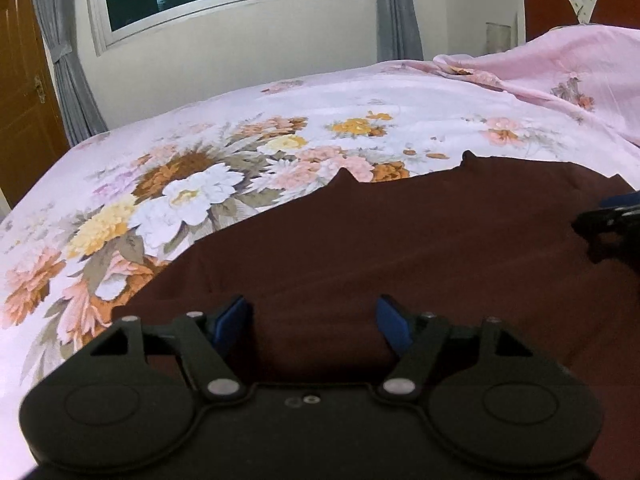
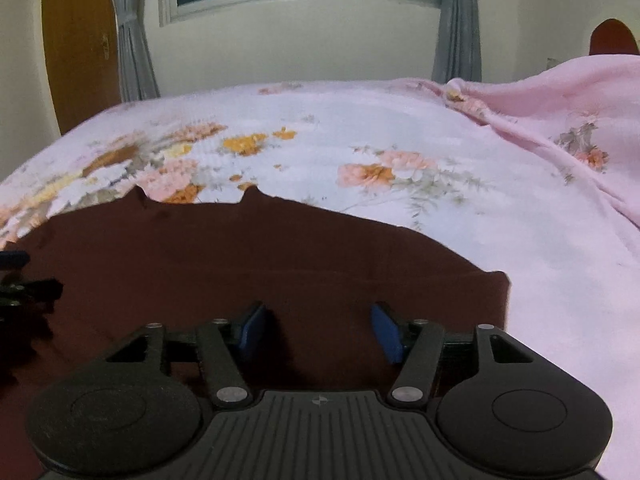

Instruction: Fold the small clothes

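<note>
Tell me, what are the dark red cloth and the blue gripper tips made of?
Dark maroon garment: probably thin, matte knit or cotton; it lies limp with soft creases. Blue fingertip pads: likely rubber or soft plastic, smooth and dull, mounted on black, seemingly plastic fingers.

Garment (image 1: 400, 248) solid dark maroon, no print. Bedsheet (image 1: 224, 136) pale pink with peach, orange, yellow, white flowers. Blanket (image 1: 560, 64) pink, sparse floral. Grey curtains (image 2: 132, 52). Gripper pads (image 1: 236, 316) blue, bodies black.

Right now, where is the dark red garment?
The dark red garment lies flat on the floral bedsheet, under both open grippers, in both wrist views.
</note>
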### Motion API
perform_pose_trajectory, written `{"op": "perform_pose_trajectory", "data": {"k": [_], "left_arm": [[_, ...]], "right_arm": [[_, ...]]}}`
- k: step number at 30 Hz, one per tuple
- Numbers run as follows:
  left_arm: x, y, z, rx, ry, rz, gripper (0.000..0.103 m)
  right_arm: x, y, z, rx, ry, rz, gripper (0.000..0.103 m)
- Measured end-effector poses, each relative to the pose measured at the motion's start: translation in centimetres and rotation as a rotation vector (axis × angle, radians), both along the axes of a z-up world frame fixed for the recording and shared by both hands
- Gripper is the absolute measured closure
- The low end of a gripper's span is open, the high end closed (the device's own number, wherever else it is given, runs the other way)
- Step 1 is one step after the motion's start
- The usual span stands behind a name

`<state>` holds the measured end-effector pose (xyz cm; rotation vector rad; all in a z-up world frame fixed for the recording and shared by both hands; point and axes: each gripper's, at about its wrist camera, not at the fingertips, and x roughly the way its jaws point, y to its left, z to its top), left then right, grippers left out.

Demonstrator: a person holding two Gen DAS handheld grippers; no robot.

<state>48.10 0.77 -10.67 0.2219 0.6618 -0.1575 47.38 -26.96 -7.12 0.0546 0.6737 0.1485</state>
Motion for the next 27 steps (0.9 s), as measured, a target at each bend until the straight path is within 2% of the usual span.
{"op": "perform_pose_trajectory", "data": {"k": [5,7,8,9,11,12,14,15,17,19,21,24,26,27], "left_arm": [[-3.3,2.2,1.2,-0.023,-0.036,0.028,0.032],[-3.5,3.1,0.0,-0.03,0.025,0.042,0.033],[-3.2,3.2,-1.1,-0.023,0.066,0.038,0.029],[-3.0,3.5,-1.5,-0.042,0.055,0.043,0.028],[-2.8,4.0,-0.4,-0.097,0.074,0.076,0.032],[-3.3,4.5,0.5,-0.132,0.051,0.087,0.032],[-4.9,6.0,1.8,-0.218,0.012,0.088,0.032],[-5.6,6.9,2.0,-0.258,0.005,0.104,0.035],[-6.2,8.5,1.8,-0.361,0.018,0.085,0.052],[-6.0,9.3,0.9,-0.448,0.07,0.069,0.055],[-5.5,9.1,0.0,-0.442,0.098,0.05,0.057],[-4.8,8.8,-1.0,-0.488,0.114,-0.005,0.06],[-4.3,8.7,-1.5,-0.486,0.112,-0.02,0.068],[-4.2,8.9,-1.6,-0.515,0.118,-0.032,0.073]], "right_arm": [[-4.1,-1.2,1.5,0.016,-0.068,0.01,0.044],[-5.2,-1.5,1.2,-0.017,-0.067,0.006,0.044],[-4.7,-1.4,0.2,-0.044,-0.016,0.006,0.044],[-4.1,-1.2,-0.9,-0.057,0.046,0.011,0.044],[-4.2,-1.2,-0.9,-0.055,0.037,0.009,0.043],[-4.5,-1.3,-0.2,-0.046,0.029,0.003,0.043],[-6.2,-2.0,1.7,0.009,-0.046,0.001,0.043],[-7.0,-2.4,2.3,0.019,-0.065,0.0,0.043],[-8.3,-3.0,3.0,0.028,-0.093,-0.011,0.043],[-9.3,-3.8,3.2,0.055,-0.103,-0.027,0.043],[-9.9,-4.4,2.9,0.073,-0.107,-0.04,0.043],[-9.9,-5.1,2.3,0.082,-0.094,-0.047,0.043],[-9.8,-5.4,1.8,0.077,-0.08,-0.052,0.043],[-9.7,-5.6,1.6,0.077,-0.076,-0.054,0.043]]}}
